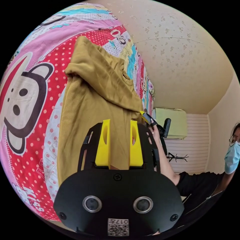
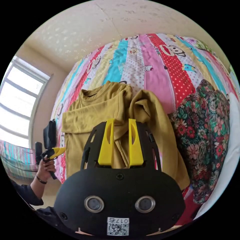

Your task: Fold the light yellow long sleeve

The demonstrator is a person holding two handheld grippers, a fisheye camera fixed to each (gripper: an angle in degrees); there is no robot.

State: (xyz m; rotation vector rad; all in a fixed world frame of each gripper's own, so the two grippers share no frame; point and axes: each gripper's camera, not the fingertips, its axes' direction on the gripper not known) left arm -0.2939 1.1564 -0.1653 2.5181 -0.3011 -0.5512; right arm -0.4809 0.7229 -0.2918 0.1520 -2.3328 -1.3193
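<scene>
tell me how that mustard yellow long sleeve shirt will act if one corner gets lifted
The mustard yellow ribbed long sleeve shirt is probably floppy: its folded sleeve already slumps in soft creases. It likely drags and unfolds rather than lifting flat, and looks light, lying thin on the patterned bedspread.

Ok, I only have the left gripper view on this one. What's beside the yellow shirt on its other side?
Observer: A dark floral quilt lies bunched on the bedspread, right against one sleeve of the yellow long-sleeve shirt.
Operator: Is that sleeve folded in flat?
Observer: No. The sleeve humps up near the shoulder and trails down along the shirt's side.
Operator: Is the right gripper holding anything?
Observer: No. The right gripper has its jaws apart, with shirt cloth showing between them but not pinched.
</scene>
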